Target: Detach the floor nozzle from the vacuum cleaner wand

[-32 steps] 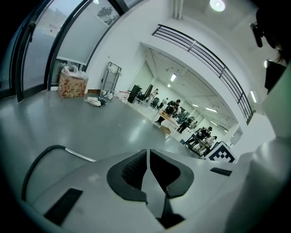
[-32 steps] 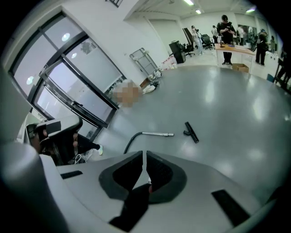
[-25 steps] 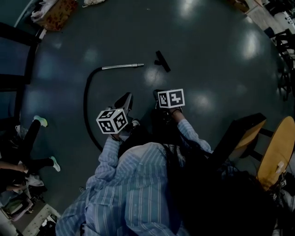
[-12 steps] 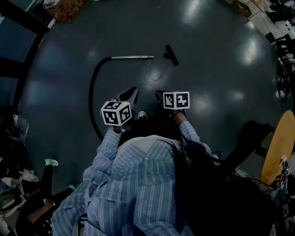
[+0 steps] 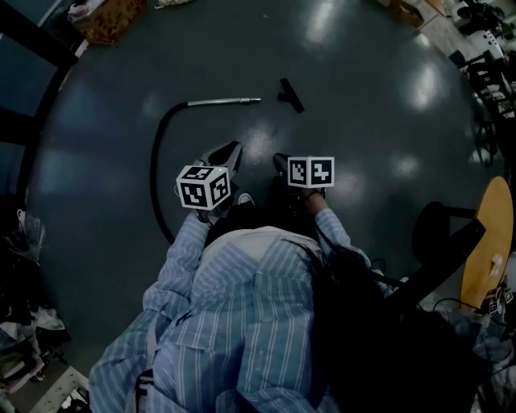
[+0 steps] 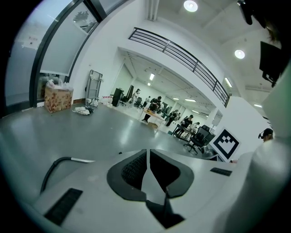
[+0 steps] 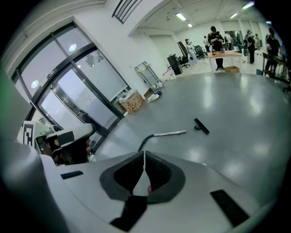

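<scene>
The silver wand point(image 5: 222, 102) lies on the dark floor, joined to a black hose point(image 5: 153, 173) that curves back toward me. The black floor nozzle point(image 5: 290, 94) lies separate, a short gap to the right of the wand's free end. Both grippers hover near my body, well short of wand and nozzle. My left gripper point(image 5: 230, 152) is shut with nothing between its jaws; its own view catches the hose point(image 6: 54, 166) and wand point(image 6: 84, 160) low left. My right gripper point(image 5: 278, 161) is shut and empty too, and its view has the wand point(image 7: 170, 134) and nozzle point(image 7: 201, 125) ahead.
A patterned cardboard box point(image 5: 105, 20) sits far left by a dark window frame point(image 5: 32, 36). A round wooden seat point(image 5: 484, 242) and a black stool point(image 5: 439, 230) stand at my right. Clutter point(image 5: 20, 323) lies low left. People and desks point(image 6: 182, 125) are far off.
Both grippers shifted slightly up and right in the head view, still shut. A person's legs at the left edge have gone out of view. Wand and nozzle lie as before.
</scene>
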`<move>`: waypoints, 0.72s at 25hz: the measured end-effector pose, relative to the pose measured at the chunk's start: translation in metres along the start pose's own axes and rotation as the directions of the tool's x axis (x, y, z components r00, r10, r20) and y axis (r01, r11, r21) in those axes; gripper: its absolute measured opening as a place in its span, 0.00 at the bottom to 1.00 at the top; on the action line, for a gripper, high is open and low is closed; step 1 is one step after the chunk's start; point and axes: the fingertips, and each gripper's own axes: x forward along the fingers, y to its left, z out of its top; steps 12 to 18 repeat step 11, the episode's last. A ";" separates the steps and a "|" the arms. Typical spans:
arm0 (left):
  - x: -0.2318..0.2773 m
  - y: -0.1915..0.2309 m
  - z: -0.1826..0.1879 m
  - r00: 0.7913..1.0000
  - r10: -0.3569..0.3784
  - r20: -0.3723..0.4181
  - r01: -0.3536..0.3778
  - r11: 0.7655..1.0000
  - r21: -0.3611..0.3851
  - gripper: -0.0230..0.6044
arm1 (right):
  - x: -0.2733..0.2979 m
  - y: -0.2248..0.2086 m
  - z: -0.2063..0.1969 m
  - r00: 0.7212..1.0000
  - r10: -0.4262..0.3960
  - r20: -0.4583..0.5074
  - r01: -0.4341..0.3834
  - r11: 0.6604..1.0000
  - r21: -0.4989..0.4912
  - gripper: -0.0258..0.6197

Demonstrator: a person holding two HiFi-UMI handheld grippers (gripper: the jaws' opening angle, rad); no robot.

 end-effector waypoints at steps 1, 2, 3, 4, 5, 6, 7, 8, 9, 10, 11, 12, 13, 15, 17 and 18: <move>-0.001 -0.001 0.002 1.000 -0.002 0.007 0.002 1.000 0.001 0.08 | -0.002 0.001 0.000 1.000 -0.002 0.002 0.002 1.000 -0.004 0.07; -0.001 -0.003 0.003 1.000 -0.004 0.012 0.004 1.000 0.001 0.08 | -0.004 0.001 0.000 1.000 -0.004 0.005 0.004 1.000 -0.007 0.07; -0.002 -0.006 0.003 1.000 -0.007 0.017 0.007 1.000 0.003 0.08 | -0.006 0.000 0.000 1.000 -0.004 0.011 0.004 1.000 -0.011 0.07; -0.002 -0.009 0.002 1.000 -0.008 0.019 0.008 1.000 0.007 0.08 | -0.009 -0.001 0.000 1.000 -0.004 0.018 0.004 1.000 -0.014 0.07; -0.003 -0.012 0.001 1.000 -0.010 0.020 0.009 1.000 0.011 0.08 | -0.012 -0.001 -0.001 1.000 -0.004 0.026 0.004 1.000 -0.015 0.07; -0.003 -0.014 0.000 1.000 -0.010 0.020 0.010 1.000 0.016 0.08 | -0.014 -0.001 -0.002 0.999 -0.004 0.032 0.005 1.000 -0.014 0.07; -0.004 -0.016 -0.001 1.000 -0.011 0.019 0.011 1.000 0.021 0.08 | -0.016 -0.002 -0.003 0.999 -0.006 0.037 0.006 1.000 -0.012 0.07; -0.003 -0.017 0.000 1.000 -0.012 0.018 0.012 1.000 0.027 0.08 | -0.018 -0.002 -0.004 0.999 -0.007 0.041 0.008 1.000 -0.010 0.07; -0.002 -0.018 0.001 1.000 -0.013 0.017 0.013 0.999 0.031 0.08 | -0.019 -0.003 -0.004 0.999 -0.009 0.043 0.009 1.000 -0.007 0.07; -0.001 -0.019 0.002 1.000 -0.014 0.017 0.014 0.999 0.035 0.08 | -0.020 -0.004 -0.004 0.999 -0.010 0.045 0.010 1.000 -0.004 0.07; 0.000 -0.020 0.003 1.000 -0.016 0.016 0.015 0.999 0.039 0.08 | -0.021 -0.004 -0.004 0.999 -0.011 0.046 0.011 1.000 0.000 0.07; 0.000 -0.020 0.003 1.000 -0.016 0.016 0.015 0.999 0.039 0.08 | -0.021 -0.004 -0.004 0.999 -0.011 0.046 0.011 1.000 0.000 0.07; 0.000 -0.020 0.003 1.000 -0.016 0.016 0.015 0.999 0.039 0.08 | -0.021 -0.004 -0.004 0.999 -0.011 0.046 0.011 1.000 0.000 0.07; 0.000 -0.020 0.003 1.000 -0.016 0.016 0.015 0.999 0.039 0.08 | -0.021 -0.004 -0.004 0.999 -0.011 0.046 0.011 1.000 0.000 0.07; 0.000 -0.020 0.003 1.000 -0.016 0.016 0.015 0.999 0.039 0.08 | -0.021 -0.004 -0.004 0.999 -0.011 0.046 0.011 1.000 0.000 0.07; 0.000 -0.020 0.003 1.000 -0.016 0.016 0.015 0.999 0.039 0.08 | -0.021 -0.004 -0.004 0.999 -0.011 0.046 0.011 1.000 0.000 0.07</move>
